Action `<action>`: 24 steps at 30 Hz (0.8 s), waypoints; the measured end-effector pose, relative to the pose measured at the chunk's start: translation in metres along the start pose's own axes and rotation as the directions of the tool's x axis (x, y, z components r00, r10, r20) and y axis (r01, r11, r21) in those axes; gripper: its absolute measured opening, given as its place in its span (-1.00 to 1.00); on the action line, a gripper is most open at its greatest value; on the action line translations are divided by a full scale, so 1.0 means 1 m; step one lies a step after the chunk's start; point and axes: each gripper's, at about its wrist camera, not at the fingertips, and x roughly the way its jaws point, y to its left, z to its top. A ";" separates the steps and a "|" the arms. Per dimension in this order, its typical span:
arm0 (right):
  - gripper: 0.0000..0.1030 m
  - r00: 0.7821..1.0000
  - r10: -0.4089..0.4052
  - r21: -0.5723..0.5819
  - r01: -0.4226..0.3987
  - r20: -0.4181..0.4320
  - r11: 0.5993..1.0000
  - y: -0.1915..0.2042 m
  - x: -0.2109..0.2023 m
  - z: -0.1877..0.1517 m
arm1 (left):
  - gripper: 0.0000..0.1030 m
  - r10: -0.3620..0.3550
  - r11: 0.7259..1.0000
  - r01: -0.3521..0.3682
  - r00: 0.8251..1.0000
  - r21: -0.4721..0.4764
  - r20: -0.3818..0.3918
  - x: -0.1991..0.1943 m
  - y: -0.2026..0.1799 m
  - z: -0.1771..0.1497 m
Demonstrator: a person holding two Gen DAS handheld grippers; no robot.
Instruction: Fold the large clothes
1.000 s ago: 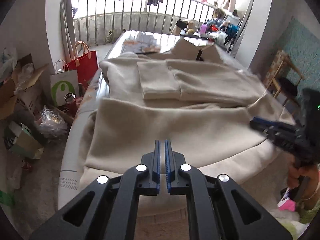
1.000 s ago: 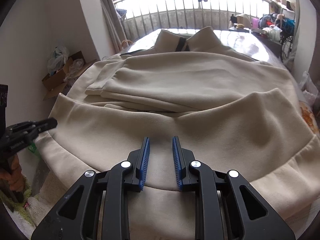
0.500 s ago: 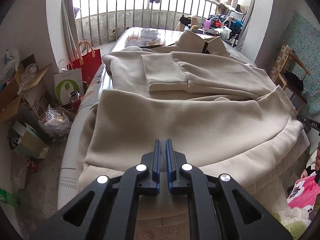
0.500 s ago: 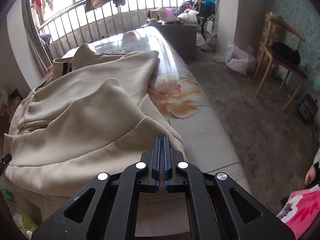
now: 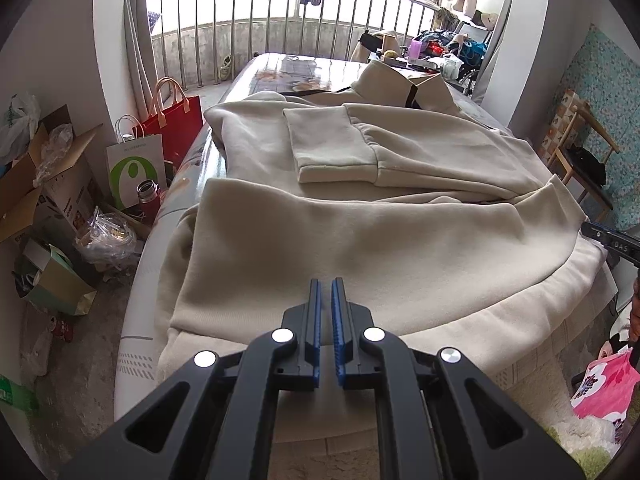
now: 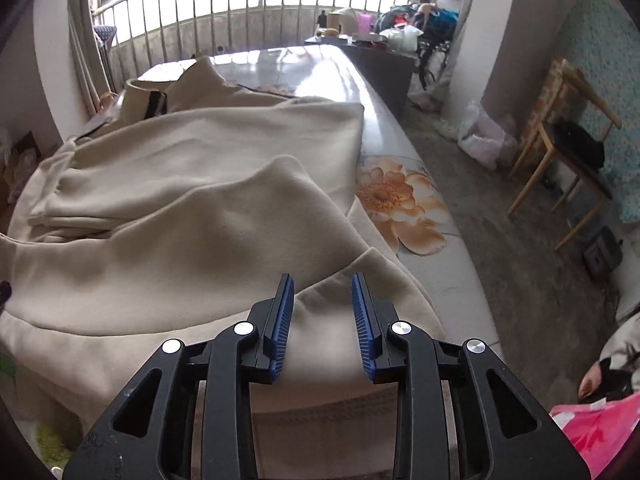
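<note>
Beige garment [image 6: 192, 216] beyond both empty jaws

The left gripper [image 5: 326, 316] and right gripper [image 6: 322, 312] look alike: black plastic frames with open triangular cut-outs. Round silver screws sit at each linkage joint. Ribbed blue pads line the inner faces of the fingers [image 6: 282, 320].

Both wrist cameras look steeply down from the near end of the bed [image 5: 136, 360], close above the beige garment [image 5: 360, 240], facing the balcony railing [image 5: 280, 20]; the right view angles toward the wooden chair [image 6: 560, 152].
</note>
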 end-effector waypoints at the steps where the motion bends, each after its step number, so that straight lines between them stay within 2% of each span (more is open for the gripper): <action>1: -0.41 0.999 0.048 -0.014 -0.048 0.019 0.999 0.007 -0.011 -0.002 | -0.86 0.003 1.000 -0.003 1.000 0.001 0.000 0.000 -0.001 0.000; 3: -0.36 0.985 0.169 -0.071 -0.166 0.039 0.984 0.028 -0.028 -0.006 | -0.86 0.012 1.000 -0.011 1.000 0.011 -0.005 0.001 -0.003 0.001; 5: -0.17 0.960 0.278 -0.139 -0.271 0.032 0.952 0.054 -0.035 -0.012 | -0.86 0.022 0.999 -0.022 1.000 0.024 -0.010 0.000 -0.005 0.001; 6: -0.12 0.953 0.303 -0.176 -0.296 0.017 0.939 0.069 -0.031 -0.016 | -0.86 0.027 0.999 -0.027 1.000 0.028 -0.013 0.000 -0.006 0.002; 9: -0.05 0.966 0.246 -0.245 -0.258 -0.080 0.934 0.095 -0.004 -0.033 | -0.86 0.035 0.999 -0.034 0.999 0.035 -0.022 0.001 -0.007 0.003; 10: -0.04 0.967 0.248 -0.245 -0.254 -0.057 0.936 0.095 -0.004 -0.036 | -0.86 0.039 0.999 -0.038 0.999 0.039 -0.028 0.000 -0.007 0.004; 13: -0.04 0.966 0.248 -0.225 -0.259 -0.073 0.939 0.093 -0.014 -0.030 | -0.86 0.054 0.997 -0.053 0.998 0.054 -0.018 -0.006 -0.010 0.008; 15: 0.00 0.957 0.288 -0.237 -0.289 -0.043 0.927 0.093 -0.025 -0.027 | -0.84 0.019 0.998 -0.020 1.000 0.057 0.007 -0.015 -0.013 0.011; 18: 0.16 0.930 0.367 -0.256 -0.361 -0.028 0.897 0.105 -0.033 -0.026 | -0.73 -0.017 0.994 0.016 1.000 0.107 0.007 -0.018 -0.030 0.016; 19: 0.22 0.927 0.374 -0.267 -0.370 -0.036 0.890 0.111 -0.032 -0.029 | -0.64 -0.023 0.992 0.022 1.000 0.123 0.001 -0.017 -0.037 0.017; 21: 0.33 0.940 0.337 -0.283 -0.338 -0.055 0.898 0.122 -0.019 -0.036 | -0.41 -0.021 0.987 0.025 0.999 0.158 -0.027 -0.009 -0.050 0.017; 22: 0.40 0.944 0.322 -0.274 -0.328 -0.066 0.904 0.123 -0.012 -0.038 | -0.22 -0.005 0.984 0.013 0.999 0.177 -0.046 -0.002 -0.057 0.016; 24: 0.41 0.945 0.320 -0.250 -0.328 -0.075 0.911 0.123 -0.006 -0.038 | -0.07 0.055 0.977 -0.037 0.995 0.211 -0.080 0.011 -0.065 0.012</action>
